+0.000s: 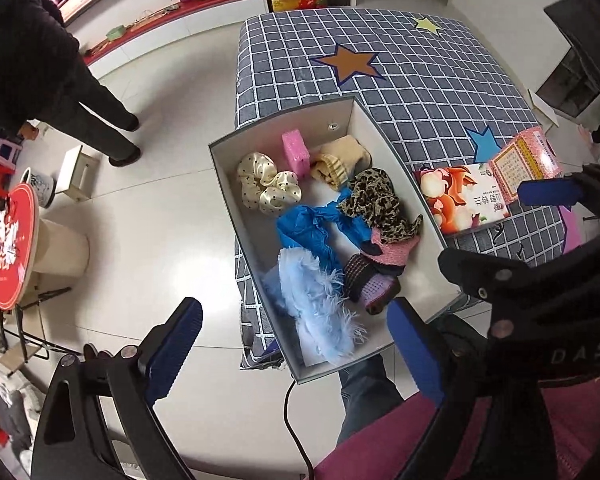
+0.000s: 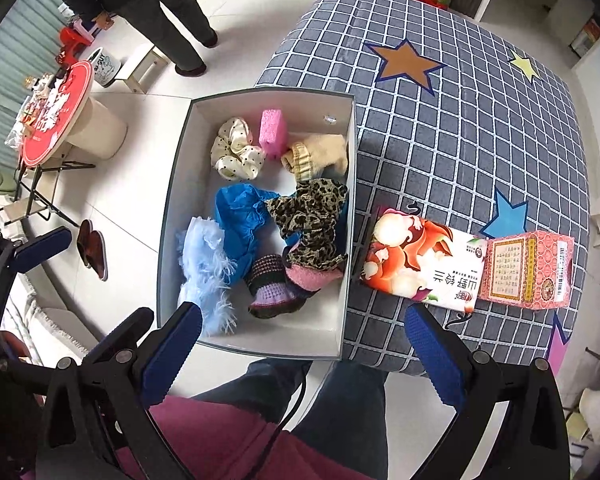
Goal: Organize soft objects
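Both grippers empty: left gripper (image 1: 296,344) jaws wide apart, right gripper (image 2: 304,344) jaws wide apart, each above the box (image 2: 260,94) of soft items, touching nothing.

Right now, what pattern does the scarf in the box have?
The scarf has a leopard print, brown and black; the right wrist view shows it best.
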A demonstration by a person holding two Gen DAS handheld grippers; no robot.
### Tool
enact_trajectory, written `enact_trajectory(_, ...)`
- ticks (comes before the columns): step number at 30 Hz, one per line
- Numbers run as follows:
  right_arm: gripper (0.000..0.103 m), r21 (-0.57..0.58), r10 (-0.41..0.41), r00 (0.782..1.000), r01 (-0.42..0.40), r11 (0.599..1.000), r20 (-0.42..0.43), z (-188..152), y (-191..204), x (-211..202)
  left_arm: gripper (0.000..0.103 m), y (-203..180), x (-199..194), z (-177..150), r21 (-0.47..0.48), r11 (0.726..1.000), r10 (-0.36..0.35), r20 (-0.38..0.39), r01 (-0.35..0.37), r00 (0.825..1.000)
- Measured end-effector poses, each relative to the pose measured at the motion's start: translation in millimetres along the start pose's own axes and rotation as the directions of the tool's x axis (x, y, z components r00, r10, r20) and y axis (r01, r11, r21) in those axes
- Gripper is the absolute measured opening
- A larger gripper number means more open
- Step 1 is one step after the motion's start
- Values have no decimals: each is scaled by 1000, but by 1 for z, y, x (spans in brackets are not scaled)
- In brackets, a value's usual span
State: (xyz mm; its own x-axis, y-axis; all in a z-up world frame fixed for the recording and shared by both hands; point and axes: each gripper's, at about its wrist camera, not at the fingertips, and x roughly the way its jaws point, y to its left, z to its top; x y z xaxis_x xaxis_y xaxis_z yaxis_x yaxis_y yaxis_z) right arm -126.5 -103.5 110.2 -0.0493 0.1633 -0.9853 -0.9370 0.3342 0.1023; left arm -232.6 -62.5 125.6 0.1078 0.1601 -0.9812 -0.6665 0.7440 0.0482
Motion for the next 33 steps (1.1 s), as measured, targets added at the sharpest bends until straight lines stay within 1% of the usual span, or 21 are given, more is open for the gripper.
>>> enact_trajectory(13,102,0,7,1000,-7,1000,1,-6,1,-2,95,0,-4,-2,3,1000,8,7,-8,1000)
enact_trajectory(20,102,10,12,1000,-13,1000,14,-8,0,-5,95,-5,-8,-1,25,1000,17,12,-17,1000)
enact_trajectory(30,102,2,18,1000,-18,1000,17,-9,4,-5,95,2,-7,-4,-7,1000,17,6,-17,1000)
enact_trajectory(33,102,4,35,999,-35,999,9,-9,4,-3,95,7,-12,-7,-29,1000,-2,39,3,999)
